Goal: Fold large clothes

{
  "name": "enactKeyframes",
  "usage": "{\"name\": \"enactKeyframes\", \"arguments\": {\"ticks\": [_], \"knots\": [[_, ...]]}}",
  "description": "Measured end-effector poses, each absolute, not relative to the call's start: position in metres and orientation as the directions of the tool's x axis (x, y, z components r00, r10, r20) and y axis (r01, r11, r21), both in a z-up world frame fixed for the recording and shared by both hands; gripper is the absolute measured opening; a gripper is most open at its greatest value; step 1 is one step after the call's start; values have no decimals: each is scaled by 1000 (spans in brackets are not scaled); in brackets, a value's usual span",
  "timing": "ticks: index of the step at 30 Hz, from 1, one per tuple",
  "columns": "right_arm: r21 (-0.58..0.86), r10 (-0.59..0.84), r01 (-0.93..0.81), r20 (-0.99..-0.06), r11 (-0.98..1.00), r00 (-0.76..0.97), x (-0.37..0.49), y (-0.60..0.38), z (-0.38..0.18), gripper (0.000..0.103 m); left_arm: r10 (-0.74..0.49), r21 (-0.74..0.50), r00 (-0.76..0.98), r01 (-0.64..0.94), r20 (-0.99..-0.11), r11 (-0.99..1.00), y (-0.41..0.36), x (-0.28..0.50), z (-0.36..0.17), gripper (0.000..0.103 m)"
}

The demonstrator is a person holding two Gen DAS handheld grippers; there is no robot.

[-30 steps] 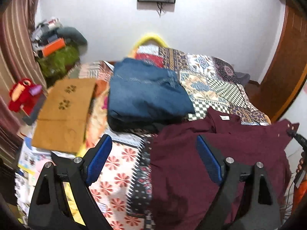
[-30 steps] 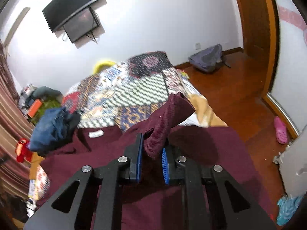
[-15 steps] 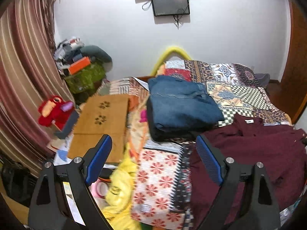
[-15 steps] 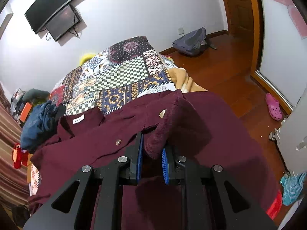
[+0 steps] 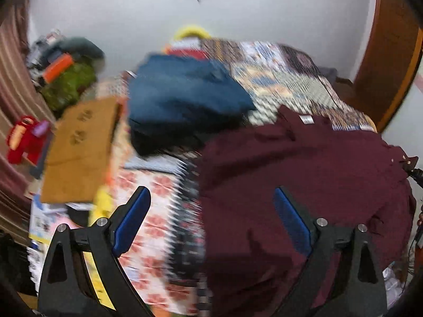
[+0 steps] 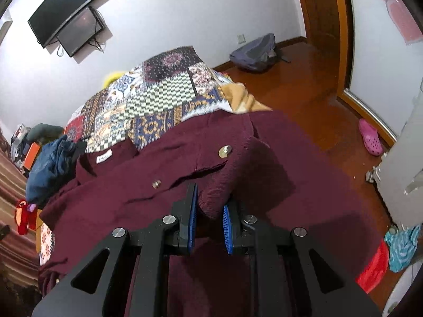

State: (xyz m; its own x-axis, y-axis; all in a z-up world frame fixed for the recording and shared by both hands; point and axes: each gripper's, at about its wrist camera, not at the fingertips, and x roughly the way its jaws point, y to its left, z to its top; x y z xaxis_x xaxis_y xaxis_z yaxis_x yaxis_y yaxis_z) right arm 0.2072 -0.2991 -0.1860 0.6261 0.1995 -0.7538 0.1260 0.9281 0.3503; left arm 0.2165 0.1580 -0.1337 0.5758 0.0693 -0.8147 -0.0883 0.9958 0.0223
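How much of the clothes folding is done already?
Done: blue jeans sit folded on the bed. In hand: the right gripper pinches a bunch of the dark red shirt, which lies spread out, buttons showing. The left gripper hangs open above the bed, holding nothing. Left: the whole shirt needs folding; no neat fold shows yet.

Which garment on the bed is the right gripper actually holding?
The maroon buttoned garment, pinched in the right gripper; the folded blue jeans lie untouched beyond it.
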Motion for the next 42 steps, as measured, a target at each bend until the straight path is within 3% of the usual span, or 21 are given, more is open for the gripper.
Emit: {"name": "enactKeyframes", "arguments": {"ticks": [5, 9, 13, 18, 24, 28, 32, 42], "knots": [[367, 233, 101, -756, 925, 611, 193, -301, -186, 19, -23, -37, 537, -15, -844, 999, 115, 238, -155, 94], [318, 204, 81, -764, 945, 613, 182, -306, -172, 30, -62, -36, 525, 60, -849, 998, 77, 248, -161, 94], [254, 132, 106, -765, 961, 630, 171, -326, -156, 33, -105, -47, 501, 127, -859, 991, 35, 258, -173, 94], [257, 90, 192, -787, 947, 611, 159, -367, -150, 51, -153, -82, 449, 173, -880, 981, -7, 269, -193, 94], [305, 75, 343, -832, 888, 549, 146, -421, -176, 51, -194, -114, 404, 213, -894, 970, -45, 275, -211, 94], [376, 144, 397, -852, 837, 504, 145, -438, -207, 51, -193, -105, 394, 235, -899, 966, -62, 280, -214, 94], [487, 267, 432, -838, 759, 476, 153, -445, -238, 52, -177, -78, 407, 247, -896, 966, -72, 281, -213, 94], [587, 321, 501, -792, 636, 519, 174, -464, -264, 57, -166, -84, 394, 217, -904, 973, -64, 281, -220, 94]]}}
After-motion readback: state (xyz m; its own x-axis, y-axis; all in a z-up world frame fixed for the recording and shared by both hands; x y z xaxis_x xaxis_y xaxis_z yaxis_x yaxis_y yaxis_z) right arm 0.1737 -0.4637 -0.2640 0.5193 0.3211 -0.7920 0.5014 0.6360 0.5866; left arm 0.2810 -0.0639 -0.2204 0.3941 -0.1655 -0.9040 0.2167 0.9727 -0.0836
